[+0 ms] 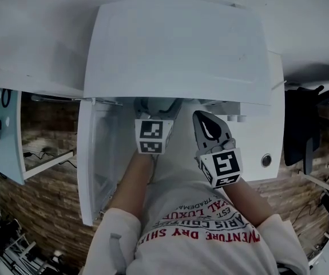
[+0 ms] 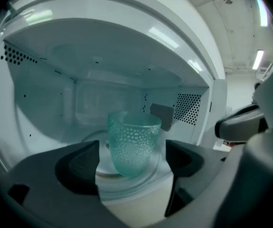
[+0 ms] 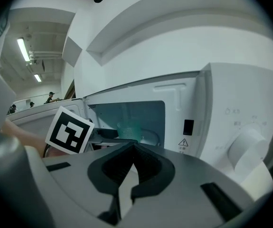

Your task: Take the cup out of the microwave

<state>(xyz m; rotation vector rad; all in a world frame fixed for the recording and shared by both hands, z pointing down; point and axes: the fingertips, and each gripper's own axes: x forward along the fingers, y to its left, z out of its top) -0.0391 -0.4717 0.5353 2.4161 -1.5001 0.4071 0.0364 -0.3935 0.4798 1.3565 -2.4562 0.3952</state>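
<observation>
A teal glass cup point(image 2: 134, 132) with a dimpled pattern stands upright on the glass turntable point(image 2: 148, 180) inside the white microwave point(image 1: 175, 44). My left gripper point(image 2: 132, 152) reaches into the cavity, open wide. Its two dark fingers flank the cup's lower part without touching it. In the head view the left gripper point(image 1: 153, 116) disappears under the oven's top edge. My right gripper point(image 3: 134, 148) is shut and empty, held outside the oven in front of the control panel. In the right gripper view the cup point(image 3: 129, 127) shows faintly inside the cavity.
The microwave door point(image 1: 87, 171) hangs open to the left. A control panel with a round dial point(image 3: 248, 144) sits right of the cavity. Perforated vents point(image 2: 188, 108) line the right inner wall. A blue cabinet panel point(image 1: 4, 130) is far left and a black chair point(image 1: 301, 130) far right.
</observation>
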